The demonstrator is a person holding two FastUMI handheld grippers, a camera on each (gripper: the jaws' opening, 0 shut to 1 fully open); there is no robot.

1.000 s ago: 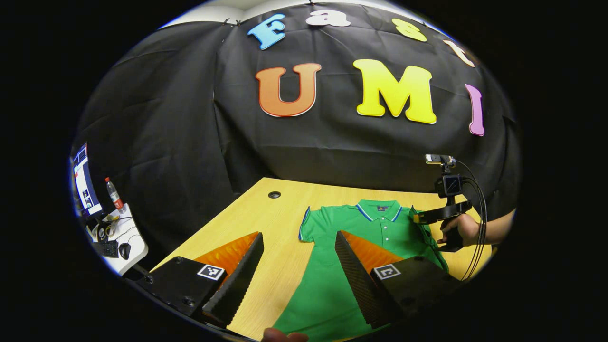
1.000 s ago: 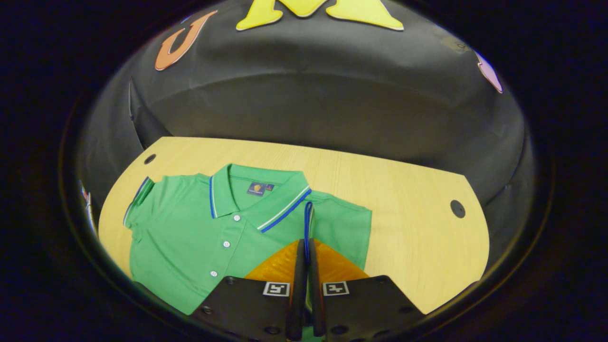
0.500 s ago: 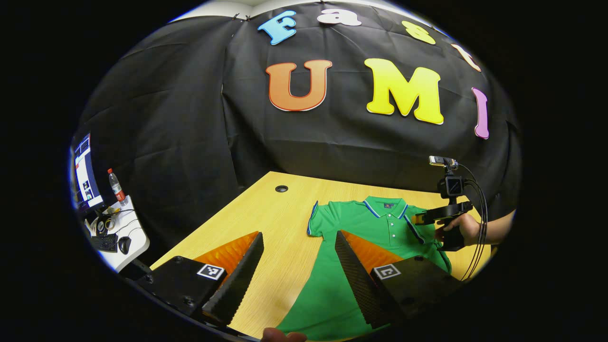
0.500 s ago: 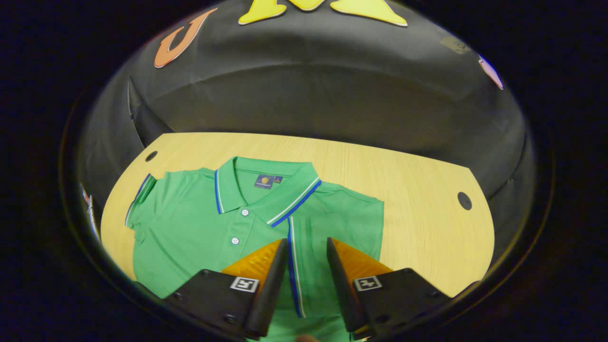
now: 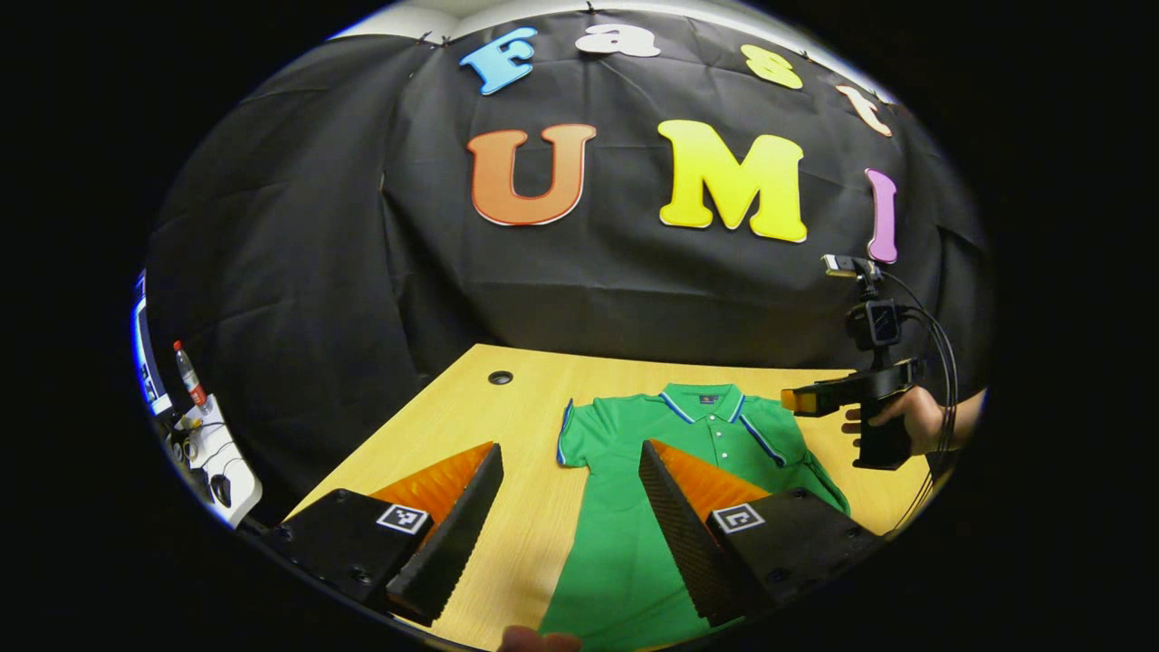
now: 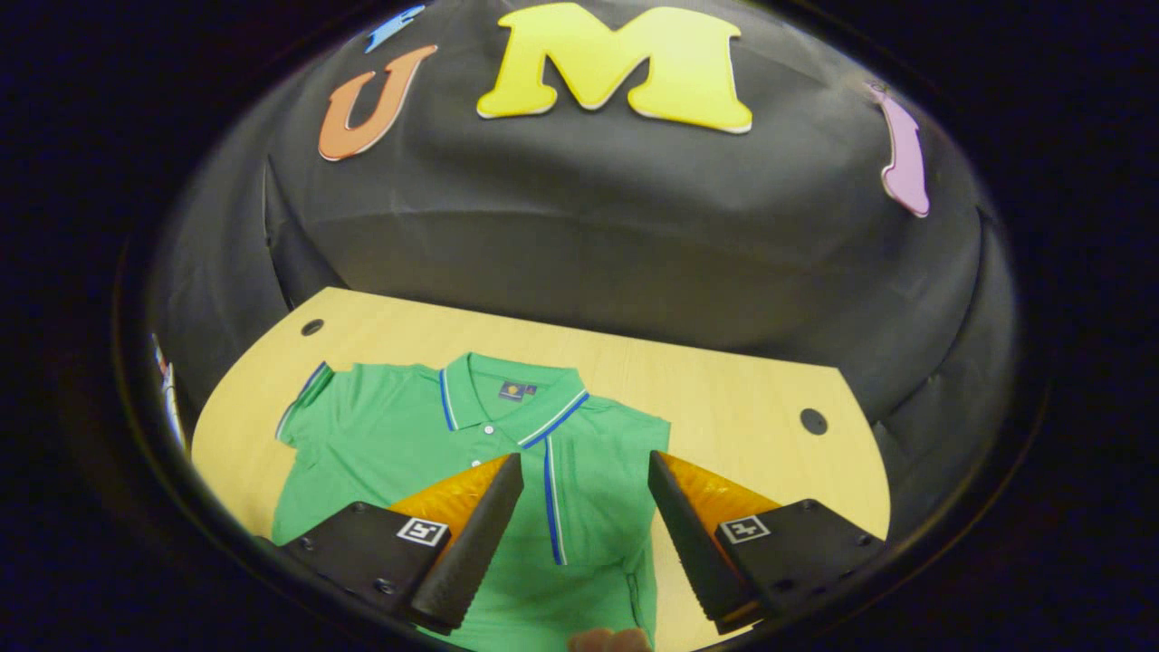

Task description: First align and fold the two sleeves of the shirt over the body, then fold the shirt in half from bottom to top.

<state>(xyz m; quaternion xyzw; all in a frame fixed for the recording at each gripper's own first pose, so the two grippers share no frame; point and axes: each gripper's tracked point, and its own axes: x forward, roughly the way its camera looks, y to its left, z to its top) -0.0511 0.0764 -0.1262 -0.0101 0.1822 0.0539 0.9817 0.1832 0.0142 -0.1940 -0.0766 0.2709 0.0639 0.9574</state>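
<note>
Change since earlier: right gripper [image 6: 579, 534] is now spread wide and lifted clear of the shirt [image 6: 389, 444]; a second ago it was pinched on the blue-edged sleeve cuff [image 6: 550, 507], which is now lying flat over the shirt's body.
Shirt: green polo is lying face up on the wooden table [image 6: 742, 407], collar [image 6: 512, 407] pointing toward the black cloth wall.
Folded sleeve: is lying across the chest just beside the button placket, its striped cuff running down from the collar.
Other sleeve: is still spread out to the side of the shirt [image 5: 634, 543], seen in the left gripper view as sleeve [image 5: 572, 433].
Right gripper state: fingers are standing wide apart, holding nothing, hanging above the shirt's folded side.
Right gripper from afar: [image 5: 797, 399] is hovering over the shirt's shoulder, held by a hand [image 5: 910, 421].
Left gripper [image 5: 569, 525]: fingers are standing wide apart, empty, above the shirt's lower edge.
Table holes: one [image 6: 813, 420] is sitting well apart from the shirt.
</note>
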